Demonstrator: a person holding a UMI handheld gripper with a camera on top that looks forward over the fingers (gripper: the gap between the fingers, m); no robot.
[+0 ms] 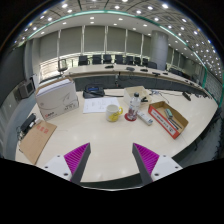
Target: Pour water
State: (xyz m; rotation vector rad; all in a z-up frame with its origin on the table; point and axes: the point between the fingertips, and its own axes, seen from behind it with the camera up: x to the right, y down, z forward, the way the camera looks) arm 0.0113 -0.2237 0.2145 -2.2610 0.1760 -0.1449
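**Clear plastic jug waits beyond the open fingers**

Clear, thin-walled and probably light, the jug [132,106] stands upright near the middle of the white table [100,150], well ahead of the gripper [110,160]. Just beside it sits a small yellow cup [115,114], likely the vessel to be filled or emptied. The two fingers are spread wide apart with nothing between them, their magenta pads [76,156] facing inward over bare tabletop.

Judging from its look, the jug is stiff enough to squeeze but smooth, so it may slip if pinched lightly; any water inside would add weight and shift as it tilts. How full it is cannot be told from here. A hold around the mid-body, below the rim, seems the safest place, keeping the spout free for pouring.

Around it lie an open cardboard box with red contents [168,118], a white box [58,98] toward the table's far side and a flat brown board [38,142].
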